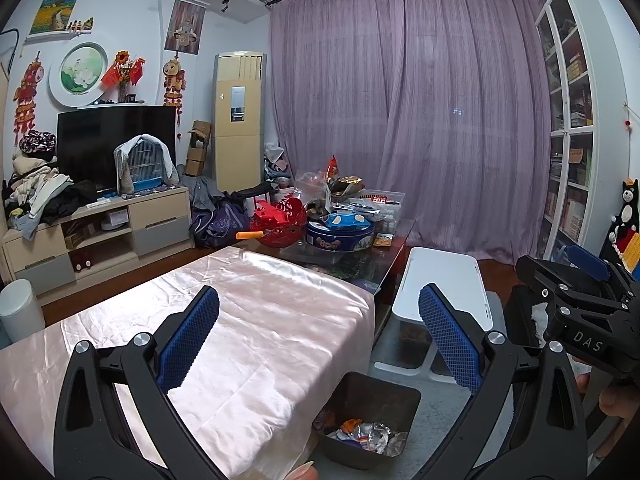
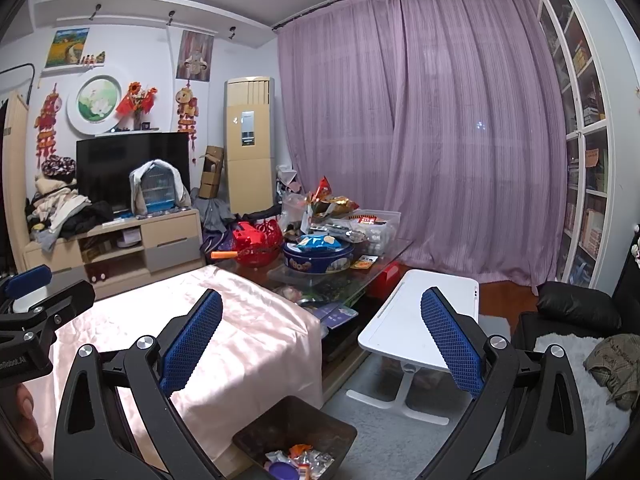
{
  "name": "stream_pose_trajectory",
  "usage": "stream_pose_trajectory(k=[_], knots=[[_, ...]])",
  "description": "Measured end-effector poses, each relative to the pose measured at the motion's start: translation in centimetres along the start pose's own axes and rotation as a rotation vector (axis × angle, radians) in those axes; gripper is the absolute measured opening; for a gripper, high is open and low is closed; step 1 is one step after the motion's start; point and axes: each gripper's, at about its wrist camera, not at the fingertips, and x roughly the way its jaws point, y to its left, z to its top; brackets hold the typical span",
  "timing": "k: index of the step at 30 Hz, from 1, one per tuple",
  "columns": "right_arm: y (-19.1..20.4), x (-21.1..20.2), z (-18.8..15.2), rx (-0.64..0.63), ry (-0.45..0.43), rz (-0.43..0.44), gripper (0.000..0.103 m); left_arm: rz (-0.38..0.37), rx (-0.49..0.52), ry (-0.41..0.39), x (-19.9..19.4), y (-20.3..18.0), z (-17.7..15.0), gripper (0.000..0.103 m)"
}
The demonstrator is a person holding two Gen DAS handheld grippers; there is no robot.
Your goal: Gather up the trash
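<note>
Both grippers are up in the air over the near end of the bench (image 1: 280, 320), the part covered with a shiny pink cloth (image 2: 248, 332), and neither one is carrying anything. The left gripper (image 1: 320, 340) has its blue pads spread wide apart with nothing between them, and the right gripper (image 2: 322, 340) looks the same: wide apart and empty.

The dark bin (image 1: 368, 420) sits on the floor right against the bench's corner, and it already has crumpled wrappers (image 1: 368, 434) in it, silvery and orange bits, plus something purple and round (image 2: 284, 471) seen from the right wrist. The pink cloth looks bare, so this seems like a between-pickups moment, maybe close to done for that end.

Any leftover trash would be at the far end, where snack bags (image 2: 332, 200) pile up around a blue cookie tin (image 2: 320, 258), a red basket (image 1: 280, 222) and a clear plastic box (image 2: 376, 220). The next move probably means reaching out there, picking a loose wrapper rather than a full packet, and carrying it back over the bin.
</note>
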Motion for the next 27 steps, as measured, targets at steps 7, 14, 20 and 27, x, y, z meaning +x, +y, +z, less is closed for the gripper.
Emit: stream_pose_trajectory(k=[7, 14, 20, 27], knots=[[0.04, -0.34, 0.03, 0.006, -0.001, 0.0, 0.1, 0.0, -0.001, 0.0, 0.01, -0.08, -0.02, 0.095], [0.09, -0.25, 0.1, 0.005, 0.003, 0.003, 0.1, 0.001, -0.001, 0.0, 0.0, -0.17, -0.03, 0.095], [0.15, -0.29, 0.11, 0.007, 0.003, 0.002, 0.1, 0.0, -0.002, -0.002, -0.06, -0.14, -0.01, 0.095], [0.0, -0.26, 0.12, 0.007, 0.004, 0.004, 0.1, 0.0, -0.002, -0.003, -0.1, -0.15, 0.03, 0.095]])
